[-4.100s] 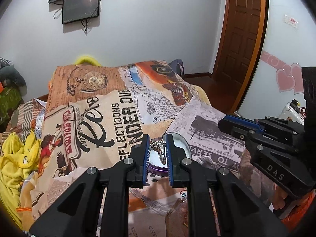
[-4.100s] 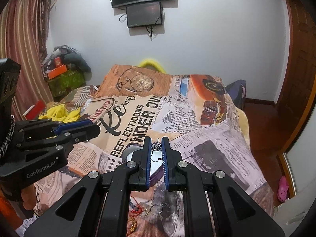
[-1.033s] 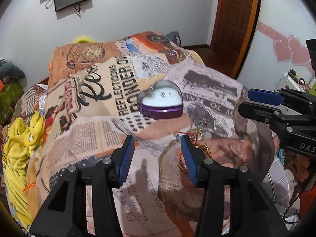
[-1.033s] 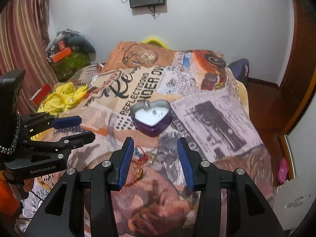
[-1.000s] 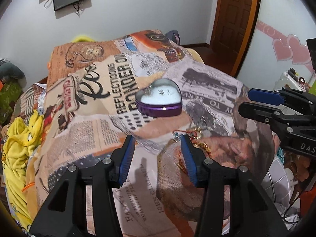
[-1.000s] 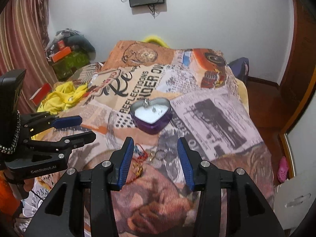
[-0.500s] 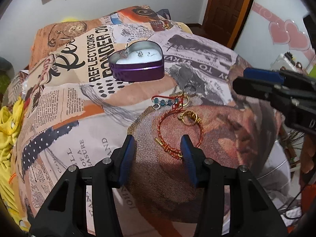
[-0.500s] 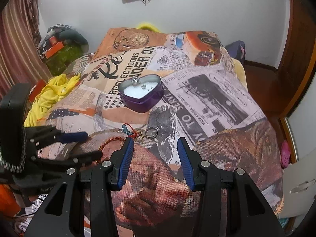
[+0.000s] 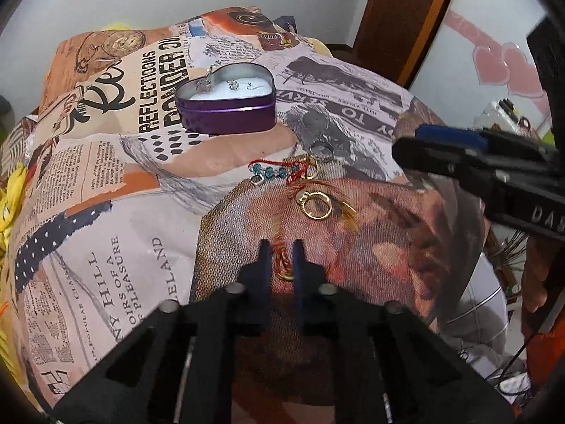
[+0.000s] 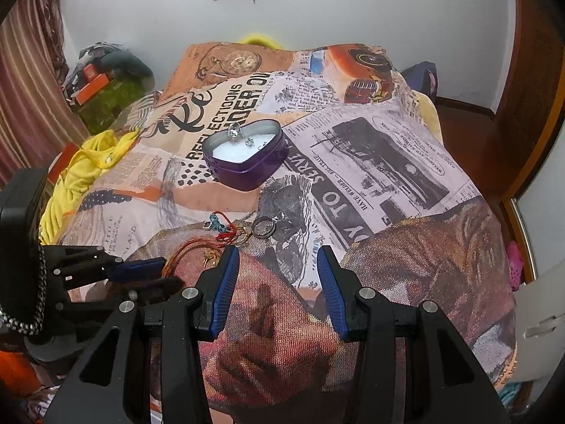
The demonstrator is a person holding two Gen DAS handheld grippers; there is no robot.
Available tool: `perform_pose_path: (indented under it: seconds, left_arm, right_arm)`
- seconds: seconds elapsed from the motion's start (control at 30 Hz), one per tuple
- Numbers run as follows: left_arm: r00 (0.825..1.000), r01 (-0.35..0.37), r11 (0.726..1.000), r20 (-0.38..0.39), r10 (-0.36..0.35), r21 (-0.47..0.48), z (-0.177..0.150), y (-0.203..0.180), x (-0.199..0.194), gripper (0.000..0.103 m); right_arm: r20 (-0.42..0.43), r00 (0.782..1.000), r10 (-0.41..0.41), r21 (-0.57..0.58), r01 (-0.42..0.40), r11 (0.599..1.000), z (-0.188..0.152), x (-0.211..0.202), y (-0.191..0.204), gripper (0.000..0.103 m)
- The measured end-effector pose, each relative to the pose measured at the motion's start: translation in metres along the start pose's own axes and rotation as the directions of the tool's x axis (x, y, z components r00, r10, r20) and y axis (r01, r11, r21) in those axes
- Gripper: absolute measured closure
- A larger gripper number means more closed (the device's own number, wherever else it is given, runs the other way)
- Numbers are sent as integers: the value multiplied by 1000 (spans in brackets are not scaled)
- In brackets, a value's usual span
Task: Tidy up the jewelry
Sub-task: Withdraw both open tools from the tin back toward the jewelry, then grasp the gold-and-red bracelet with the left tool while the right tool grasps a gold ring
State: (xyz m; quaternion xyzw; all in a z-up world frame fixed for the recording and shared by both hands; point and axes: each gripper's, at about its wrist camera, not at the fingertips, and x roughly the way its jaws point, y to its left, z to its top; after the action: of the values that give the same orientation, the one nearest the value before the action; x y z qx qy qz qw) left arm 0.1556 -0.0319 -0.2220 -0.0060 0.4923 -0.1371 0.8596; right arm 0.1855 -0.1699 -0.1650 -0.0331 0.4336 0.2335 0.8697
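A purple heart-shaped tin (image 9: 229, 116) with a white lining holds a ring and small earrings; it also shows in the right wrist view (image 10: 247, 162). Loose jewelry lies on the printed bedspread in front of it: a blue-bead piece with red thread (image 9: 272, 172), a gold hoop (image 9: 316, 205), a silver ring (image 10: 264, 228) and an orange-red cord bracelet (image 9: 284, 259). My left gripper (image 9: 282, 261) is shut on the near end of the bracelet. My right gripper (image 10: 277, 282) is open and empty, just short of the silver ring.
The bedspread (image 10: 370, 162) covers a bed that drops off at the right and near edges. Yellow cloth (image 10: 88, 162) lies at the left. A wooden door (image 9: 406, 17) stands beyond the bed.
Both grippers have moved forward and down toward the loose jewelry. My left gripper, open half a second ago, has closed on the cord bracelet. My right gripper stays open.
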Motion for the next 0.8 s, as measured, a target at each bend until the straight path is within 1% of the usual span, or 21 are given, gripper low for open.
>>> perform_pose_path:
  seconds: [0.03, 0.13, 0.3, 0.4, 0.5, 0.63, 0.7, 0.8]
  left_arm:
    - [1000, 6, 1000, 2, -6, -11, 2, 1, 0, 96]
    - [1000, -10, 1000, 17, 10, -16, 5, 3, -3, 96]
    - [996, -40, 999, 83, 42, -21, 11, 8, -23, 96]
    - [987, -90, 995, 132, 93, -31, 15, 17, -39, 96]
    - [977, -132, 990, 160, 138, -48, 17, 28, -50, 96]
    - [969, -143, 986, 190, 158, -87, 17, 45, -61, 96]
    - [963, -162, 982, 203, 178, -92, 17, 49, -64, 96]
    - [959, -165, 981, 215, 183, -99, 17, 53, -66, 96]
  right_arm:
    - [1, 1000, -1, -2, 1, 1000, 0, 0, 1, 61]
    - [2, 1000, -4, -5, 4, 1000, 1, 0, 1, 61]
    - [-8, 1000, 5, -24, -5, 1000, 1, 2, 6, 61]
    - [-15, 1000, 8, -41, -8, 999, 1, 5, 12, 61]
    - [-34, 999, 31, -60, -33, 998, 1, 13, 20, 61]
    - [-54, 997, 57, -80, -61, 995, -1, 25, 28, 61]
    - [-66, 996, 63, -90, -69, 994, -2, 32, 32, 61]
    - [-85, 994, 65, -94, -72, 993, -2, 43, 36, 61]
